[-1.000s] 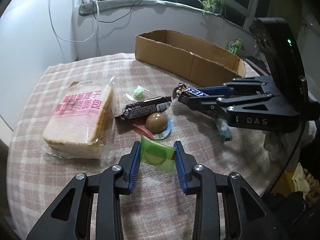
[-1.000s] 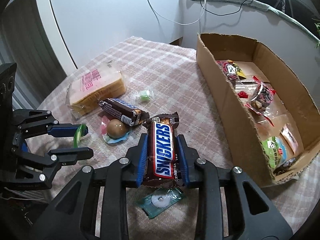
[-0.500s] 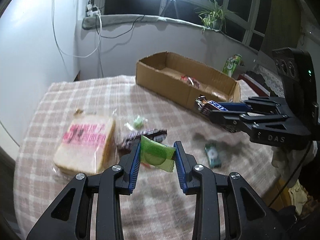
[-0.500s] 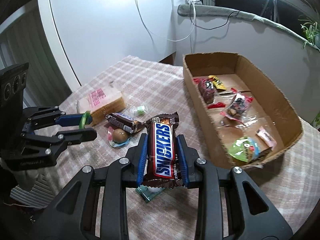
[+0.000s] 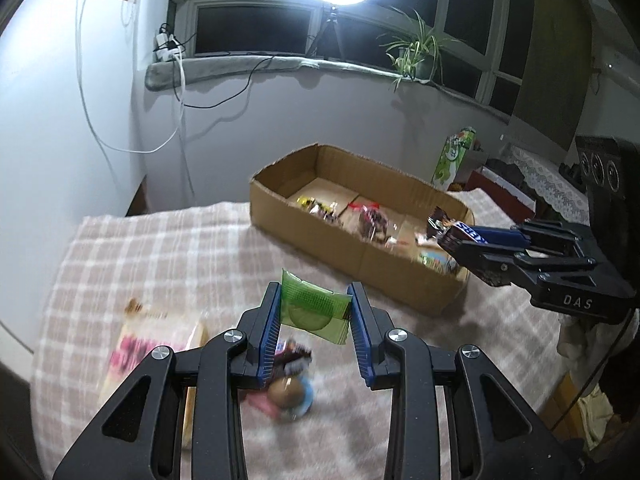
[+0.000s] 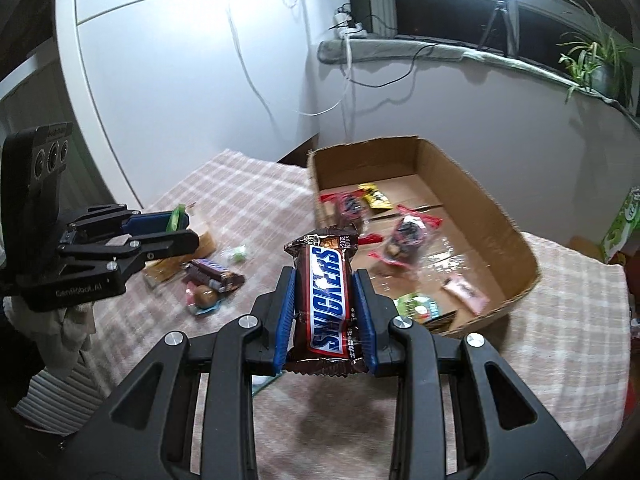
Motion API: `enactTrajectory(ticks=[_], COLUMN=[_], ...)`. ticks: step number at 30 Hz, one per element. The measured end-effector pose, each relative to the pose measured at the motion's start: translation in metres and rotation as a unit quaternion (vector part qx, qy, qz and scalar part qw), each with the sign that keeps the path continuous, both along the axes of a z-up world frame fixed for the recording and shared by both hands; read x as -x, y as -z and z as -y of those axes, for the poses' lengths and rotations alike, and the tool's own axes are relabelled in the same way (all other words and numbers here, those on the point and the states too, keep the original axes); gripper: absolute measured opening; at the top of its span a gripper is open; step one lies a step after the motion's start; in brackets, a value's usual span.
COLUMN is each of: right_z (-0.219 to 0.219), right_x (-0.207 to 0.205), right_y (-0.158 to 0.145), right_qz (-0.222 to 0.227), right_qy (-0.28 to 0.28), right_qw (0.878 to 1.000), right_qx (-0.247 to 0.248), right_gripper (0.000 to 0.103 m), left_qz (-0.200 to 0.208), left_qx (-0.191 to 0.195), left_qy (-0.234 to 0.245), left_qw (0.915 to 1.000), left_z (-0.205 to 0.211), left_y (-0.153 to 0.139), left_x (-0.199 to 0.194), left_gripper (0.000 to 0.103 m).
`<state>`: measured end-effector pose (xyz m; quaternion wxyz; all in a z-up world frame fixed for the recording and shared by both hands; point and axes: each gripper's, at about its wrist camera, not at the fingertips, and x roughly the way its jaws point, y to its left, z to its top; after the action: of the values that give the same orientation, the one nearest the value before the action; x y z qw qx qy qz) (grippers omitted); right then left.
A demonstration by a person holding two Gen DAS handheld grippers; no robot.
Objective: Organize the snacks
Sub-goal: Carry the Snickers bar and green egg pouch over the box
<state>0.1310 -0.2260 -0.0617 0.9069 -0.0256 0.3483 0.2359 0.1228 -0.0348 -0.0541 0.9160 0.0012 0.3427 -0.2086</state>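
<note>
My left gripper (image 5: 314, 300) is shut on a green snack packet (image 5: 312, 312), held above the checked tablecloth, short of the cardboard box (image 5: 400, 272). My right gripper (image 6: 324, 280) is shut on a Snickers bar (image 6: 326, 300), held in the air near the box's (image 6: 516, 240) near end. The box holds several wrapped snacks. In the left wrist view the right gripper (image 5: 452, 236) with the Snickers hangs at the box's right end. In the right wrist view the left gripper (image 6: 180, 228) shows at the left with the green packet (image 6: 175, 218).
On the cloth lie a bagged bread loaf (image 5: 152, 352), a dark chocolate bar (image 6: 214, 274), a brown egg-like snack on a blue wrapper (image 5: 288, 394) and a small green candy (image 6: 238, 256). A green carton (image 5: 456, 158) stands beyond the box. The wall is behind.
Both grippers have risen and moved toward the box with their snacks still held. The bread and loose snacks now lie lower and nearer in the left wrist view.
</note>
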Motion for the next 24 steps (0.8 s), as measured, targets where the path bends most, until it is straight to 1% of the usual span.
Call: enactTrajectory(ticks=[12,24], right_z=[0.046,0.069], right_x=[-0.023,-0.05], right_y=[-0.005,0.005], right_qz=[0.007,0.002], right_qy=[0.047,0.063], right_qw=[0.999,0.998], right_qx=[-0.008,-0.012], right_gripper=[0.03,0.03], left_qz=[0.007,0.003], left_qx=[0.006,0.0], left_qy=[0.017,0.034], left_qw=[0.9998,0.9994], left_z=[0.029,0.063], left_y=[-0.01,-0.008], left_x=[-0.056,-0.107], left_gripper=[0.031,0.031])
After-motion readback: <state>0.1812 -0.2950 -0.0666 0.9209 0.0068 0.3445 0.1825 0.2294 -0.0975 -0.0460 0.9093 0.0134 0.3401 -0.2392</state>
